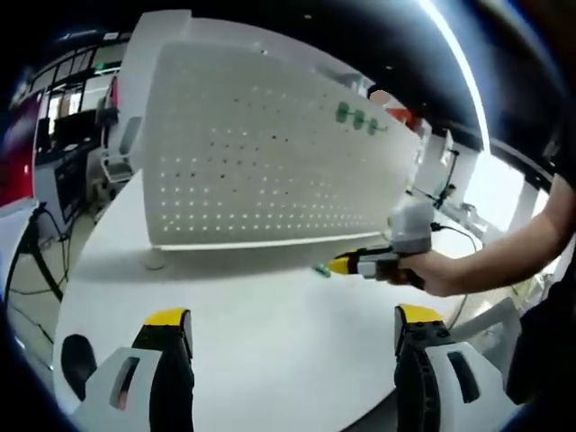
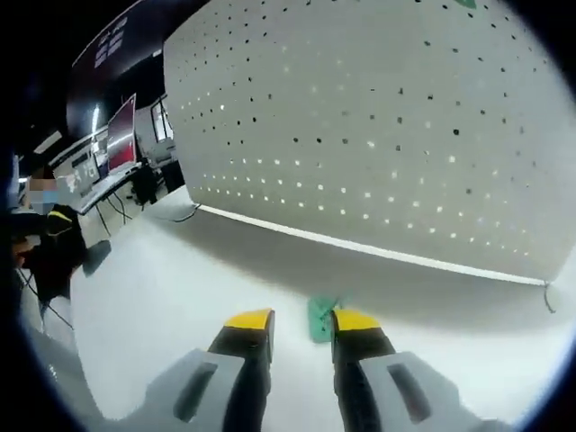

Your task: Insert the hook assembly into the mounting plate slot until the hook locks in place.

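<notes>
Left gripper view: the left gripper hovers above the white table, its yellow-tipped jaws spread wide apart with nothing between them. Ahead stands the white perforated mounting plate, upright on the table, rows of small holes across its face. Three green hooks sit already fixed near its upper right area. To the right, a person's hand holds the right gripper, which points toward the foot of the plate; a small green piece lies on the table at its yellow tip.

Right gripper view: the right gripper sits low over the table, jaws brought fairly near one another but not closed. The green hook assembly lies flat on the table in the gap between the jaw tips, just in front of them. Whether the jaw pads touch it cannot be told; it looks to rest on the table, not lifted. The mounting plate rises directly beyond, its lower edge near the hook, with a shadow band along the table at its foot. The hook is apart from the plate, not in any slot.

Background at left: desks with monitors and a seated person in dark clothing.
</notes>
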`<state>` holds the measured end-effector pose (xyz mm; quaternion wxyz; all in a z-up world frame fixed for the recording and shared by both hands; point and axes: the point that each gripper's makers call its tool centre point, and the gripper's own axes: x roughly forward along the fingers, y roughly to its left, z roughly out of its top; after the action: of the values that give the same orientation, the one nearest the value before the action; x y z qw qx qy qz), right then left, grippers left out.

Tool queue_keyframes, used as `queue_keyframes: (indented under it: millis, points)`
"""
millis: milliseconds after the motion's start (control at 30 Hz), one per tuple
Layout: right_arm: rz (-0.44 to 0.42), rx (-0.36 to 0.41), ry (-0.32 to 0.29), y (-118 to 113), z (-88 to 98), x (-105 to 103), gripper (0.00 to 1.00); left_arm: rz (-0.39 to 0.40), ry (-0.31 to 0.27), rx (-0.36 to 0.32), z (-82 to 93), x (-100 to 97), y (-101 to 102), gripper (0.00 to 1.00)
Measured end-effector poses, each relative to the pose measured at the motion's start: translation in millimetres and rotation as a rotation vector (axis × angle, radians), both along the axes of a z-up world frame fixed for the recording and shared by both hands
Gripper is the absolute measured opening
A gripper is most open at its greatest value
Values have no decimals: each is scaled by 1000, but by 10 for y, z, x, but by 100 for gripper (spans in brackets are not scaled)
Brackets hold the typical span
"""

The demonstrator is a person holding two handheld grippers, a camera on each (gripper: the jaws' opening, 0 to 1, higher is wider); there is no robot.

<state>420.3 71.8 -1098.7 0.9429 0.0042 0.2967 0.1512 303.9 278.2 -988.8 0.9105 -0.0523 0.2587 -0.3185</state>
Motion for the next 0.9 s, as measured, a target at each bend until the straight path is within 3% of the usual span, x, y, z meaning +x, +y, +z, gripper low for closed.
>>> queue_keyframes:
  millis: [533,900]
  points:
    - [-41,-36,15,-148,-59,365,20,6,28,1,-108,16,10,94]
    - [-33,-68,51,-93,-120,563,2,1,28,0,-92,16,-5,93]
